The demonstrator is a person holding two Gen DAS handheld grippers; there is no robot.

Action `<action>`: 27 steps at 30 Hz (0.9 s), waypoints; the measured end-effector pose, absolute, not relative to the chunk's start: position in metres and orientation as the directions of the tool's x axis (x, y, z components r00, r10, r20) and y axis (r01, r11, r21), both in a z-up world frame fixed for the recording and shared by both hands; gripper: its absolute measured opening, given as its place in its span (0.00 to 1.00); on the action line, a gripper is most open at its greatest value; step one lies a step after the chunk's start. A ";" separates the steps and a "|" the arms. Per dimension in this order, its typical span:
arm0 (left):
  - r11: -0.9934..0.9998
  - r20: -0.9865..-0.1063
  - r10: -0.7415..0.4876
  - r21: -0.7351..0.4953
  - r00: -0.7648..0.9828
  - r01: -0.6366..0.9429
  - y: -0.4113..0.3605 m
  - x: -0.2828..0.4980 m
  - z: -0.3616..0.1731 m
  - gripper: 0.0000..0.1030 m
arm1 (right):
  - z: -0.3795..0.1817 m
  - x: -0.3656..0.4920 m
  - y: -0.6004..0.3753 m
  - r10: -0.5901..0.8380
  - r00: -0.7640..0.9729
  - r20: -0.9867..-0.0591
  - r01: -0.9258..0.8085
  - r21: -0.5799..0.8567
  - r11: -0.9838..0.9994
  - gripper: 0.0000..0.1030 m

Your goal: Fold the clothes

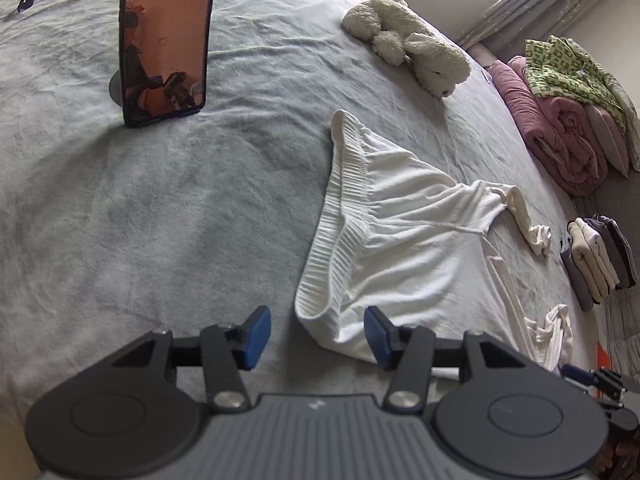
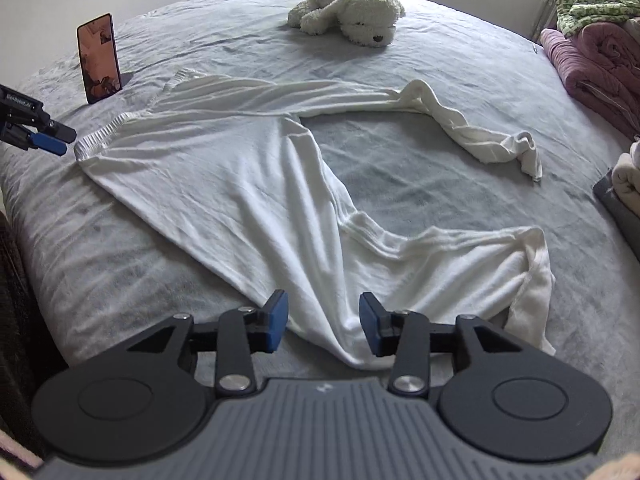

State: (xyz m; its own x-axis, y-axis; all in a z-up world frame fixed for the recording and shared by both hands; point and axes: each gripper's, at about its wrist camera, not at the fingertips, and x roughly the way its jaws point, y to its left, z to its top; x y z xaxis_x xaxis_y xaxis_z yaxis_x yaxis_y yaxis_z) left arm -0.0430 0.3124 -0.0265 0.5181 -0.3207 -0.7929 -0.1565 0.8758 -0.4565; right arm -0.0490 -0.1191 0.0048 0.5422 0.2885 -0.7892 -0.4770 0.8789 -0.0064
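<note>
White trousers (image 2: 224, 168) are spread on the grey bed (image 2: 400, 168), waistband to the left, one leg trailing toward the right claw (image 2: 323, 330), the other bent away toward the far right. Both claws are seen open and empty: the right is poised low over the near leg, its blue pads astride a ridge of fabric; the left claw (image 1: 318, 338) is held level just beside the ribbed waistband corner (image 1: 316, 308). A single layer may be pinched at either point, so that the garment would twist when lifted; the crumpled far cuff (image 2: 520, 152) could also drag. Farther off, a propped phone (image 2: 99, 58) and a plush dog (image 2: 352, 16) are seen.
</note>
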 end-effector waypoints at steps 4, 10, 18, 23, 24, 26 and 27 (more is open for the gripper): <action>0.857 -0.790 -0.366 -0.492 0.492 -0.152 0.322 -0.032 -0.040 0.48 | 0.020 -0.014 -0.080 0.350 0.546 -0.761 -0.529 0.011 0.848 0.43; 0.829 -0.761 -0.449 -0.550 0.470 -0.100 0.330 -0.024 -0.054 0.41 | 0.018 0.050 -0.015 0.444 0.507 -0.739 -0.618 0.047 0.785 0.43; 0.824 -0.739 -0.475 -0.564 0.478 -0.053 0.334 -0.025 -0.058 0.36 | 0.002 0.125 0.070 0.482 0.482 -0.732 -0.709 -0.003 0.705 0.43; 0.854 -0.747 -0.453 -0.521 0.487 -0.005 0.330 -0.026 -0.058 0.22 | -0.006 0.158 0.106 0.508 0.436 -0.743 -0.752 0.010 0.659 0.43; 0.857 -0.747 -0.451 -0.515 0.489 0.005 0.328 -0.026 -0.058 0.20 | -0.007 0.161 0.111 0.514 0.426 -0.744 -0.762 0.012 0.647 0.43; 0.859 -0.746 -0.453 -0.512 0.487 0.015 0.327 -0.026 -0.059 0.14 | -0.008 0.167 0.121 0.523 0.407 -0.748 -0.780 0.013 0.625 0.43; 0.859 -0.746 -0.455 -0.511 0.486 0.019 0.327 -0.026 -0.059 0.14 | -0.009 0.170 0.126 0.524 0.399 -0.752 -0.787 0.012 0.617 0.43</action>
State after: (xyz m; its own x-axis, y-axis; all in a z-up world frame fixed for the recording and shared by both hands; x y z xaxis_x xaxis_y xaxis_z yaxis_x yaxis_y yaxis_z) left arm -0.0260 0.3267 -0.0592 0.4860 -0.4545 -0.7465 0.0189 0.8594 -0.5110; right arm 0.1702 0.1261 -0.0092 0.3995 0.5241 -0.7521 -0.7871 0.6167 0.0117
